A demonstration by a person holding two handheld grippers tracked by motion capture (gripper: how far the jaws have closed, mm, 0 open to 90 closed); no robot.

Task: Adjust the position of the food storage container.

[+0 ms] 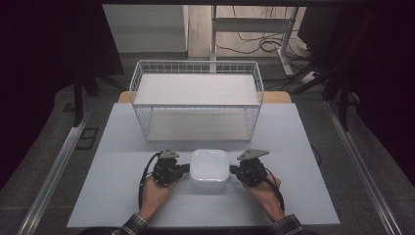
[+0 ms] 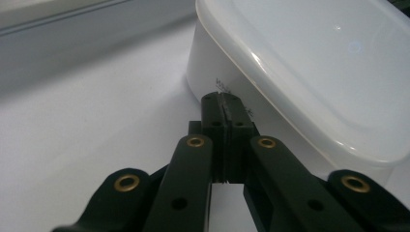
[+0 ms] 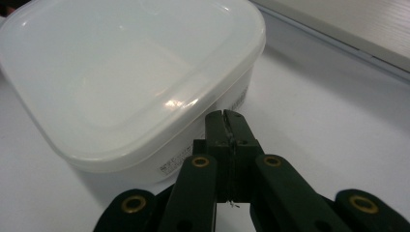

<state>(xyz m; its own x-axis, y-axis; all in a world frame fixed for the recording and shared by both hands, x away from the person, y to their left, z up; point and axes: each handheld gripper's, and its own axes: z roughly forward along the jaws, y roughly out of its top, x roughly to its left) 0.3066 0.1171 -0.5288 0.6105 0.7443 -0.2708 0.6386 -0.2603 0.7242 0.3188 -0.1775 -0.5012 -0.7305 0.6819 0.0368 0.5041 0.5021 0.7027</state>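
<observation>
A white square plastic container [image 1: 209, 168] with a translucent lid sits near the table's front edge, between both grippers. My left gripper [image 1: 185, 168] is at its left side, jaws pressed together with nothing between them, tips touching or almost touching the container wall [image 2: 208, 77]. My right gripper [image 1: 233, 170] is at the container's right side, also shut and empty, its tips [image 3: 226, 116] close against the wall below the lid [image 3: 125, 72]. In the left gripper view the left gripper [image 2: 222, 99] points at the container's lower wall.
A white wire basket [image 1: 196, 100] lying on its side stands behind the container, its open face toward me. The grey-white tabletop [image 1: 112, 186] has free room left and right of the hands. Metal rails [image 1: 54, 171] flank the table.
</observation>
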